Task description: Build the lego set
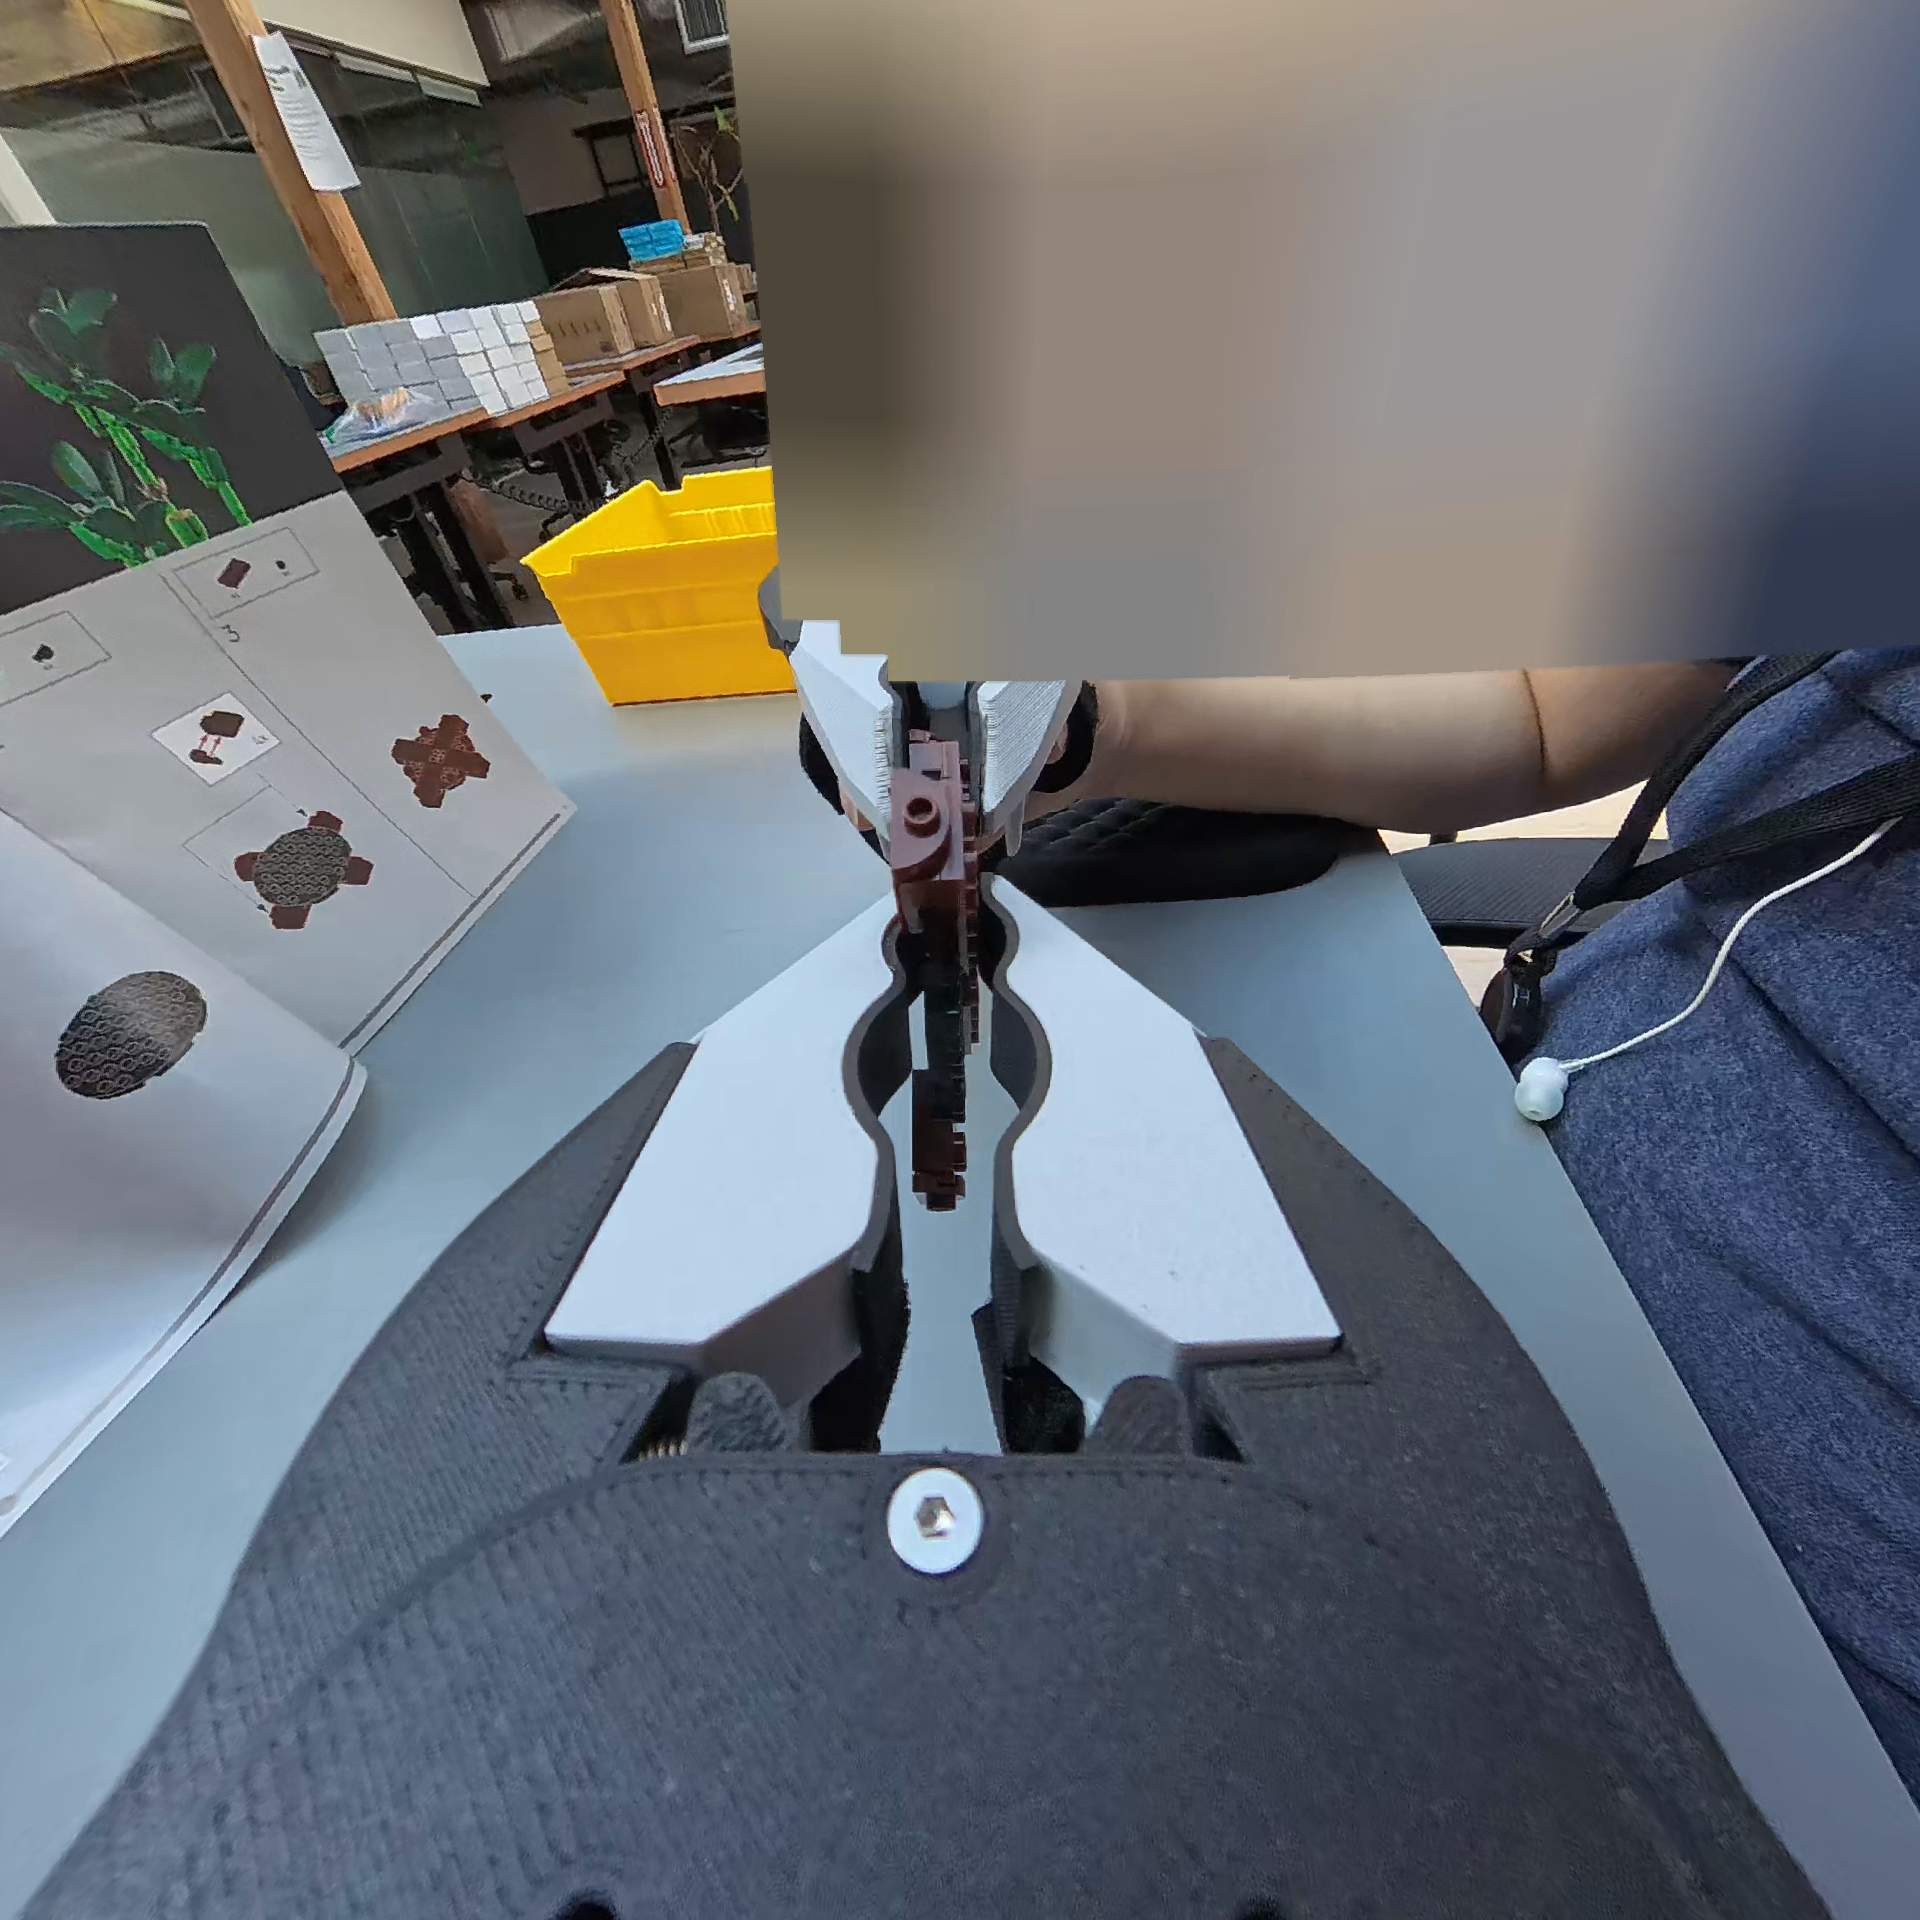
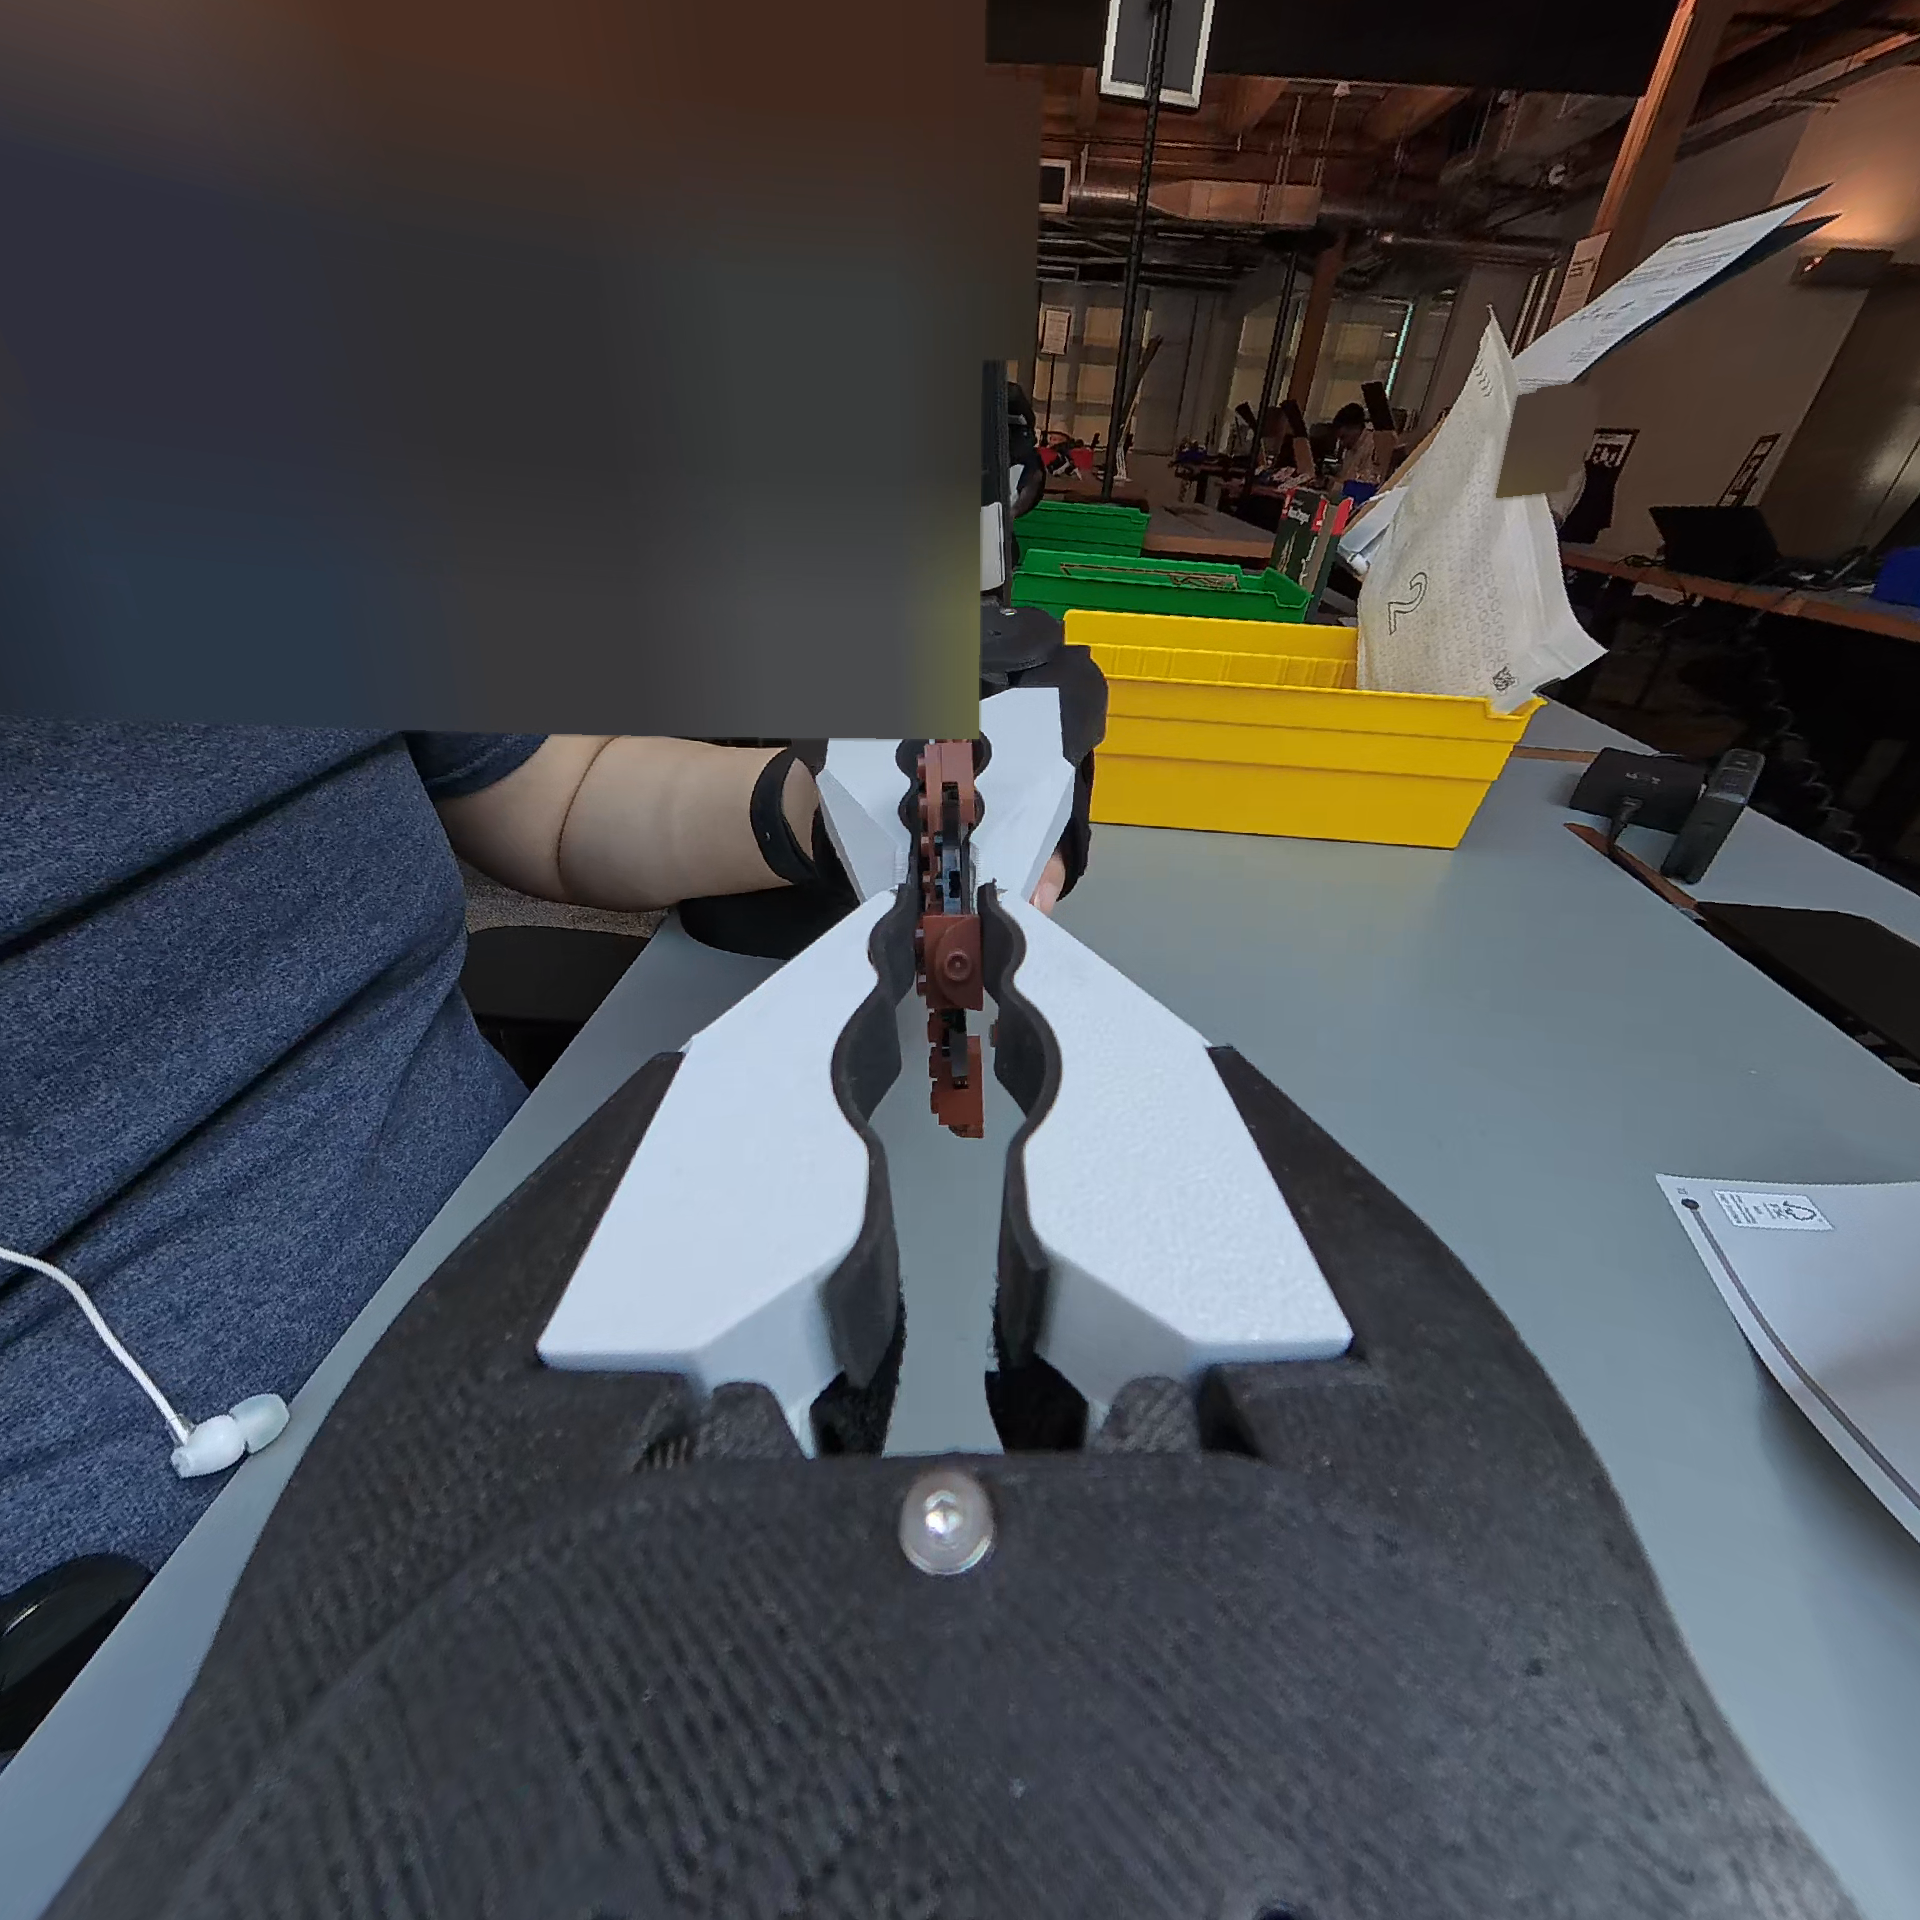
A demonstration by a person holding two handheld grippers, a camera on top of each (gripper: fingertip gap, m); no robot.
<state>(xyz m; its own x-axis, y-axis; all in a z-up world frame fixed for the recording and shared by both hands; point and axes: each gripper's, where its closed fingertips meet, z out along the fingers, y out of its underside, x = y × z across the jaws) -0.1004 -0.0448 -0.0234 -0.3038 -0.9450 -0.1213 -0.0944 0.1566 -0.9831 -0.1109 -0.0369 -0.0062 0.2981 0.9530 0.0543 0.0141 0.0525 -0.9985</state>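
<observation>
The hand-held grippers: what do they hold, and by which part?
Both hold one brown and black lego plate edge-on: left hand-held gripper on one edge, right hand-held gripper on the opposite edge.

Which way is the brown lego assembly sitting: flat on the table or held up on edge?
On edge, off the table. The brown lego assembly stands thin-side-on between the left gripper and right gripper, both shut on it.

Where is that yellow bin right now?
The yellow bin sits on the grey table behind the two grippers. In the right wrist view it is right of centre, with a white bag in it and green bins behind.
</observation>
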